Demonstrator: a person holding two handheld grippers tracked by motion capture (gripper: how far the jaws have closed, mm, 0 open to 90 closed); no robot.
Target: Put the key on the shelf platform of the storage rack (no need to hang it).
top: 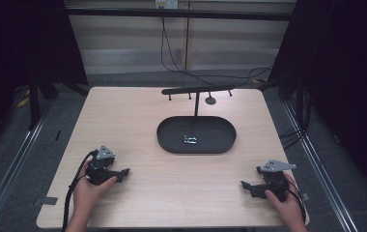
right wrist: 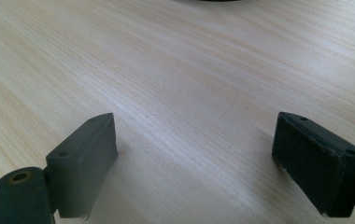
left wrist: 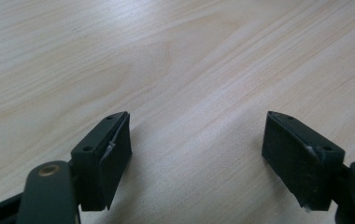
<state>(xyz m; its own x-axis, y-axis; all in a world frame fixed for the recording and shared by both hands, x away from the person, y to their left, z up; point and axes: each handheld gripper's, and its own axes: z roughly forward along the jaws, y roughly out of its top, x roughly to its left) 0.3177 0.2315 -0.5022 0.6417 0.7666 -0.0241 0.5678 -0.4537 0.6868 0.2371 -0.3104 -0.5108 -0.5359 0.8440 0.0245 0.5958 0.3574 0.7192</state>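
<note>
2 claws agape | high view: tray holds metal piece

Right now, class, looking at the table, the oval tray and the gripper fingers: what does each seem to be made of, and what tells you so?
Table: pale wood or wood-look laminate, matt; long grain lines run across it.
Oval tray: probably metal or plastic, dark, slightly glossy; its raised rim catches light.
Left gripper fingers: black rubbery pads on hard black backing, matt, with frayed edges.

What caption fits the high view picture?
Two hands rest open grippers, left gripper and right gripper, on a wooden table before a black tray holding a small metal piece.
</note>
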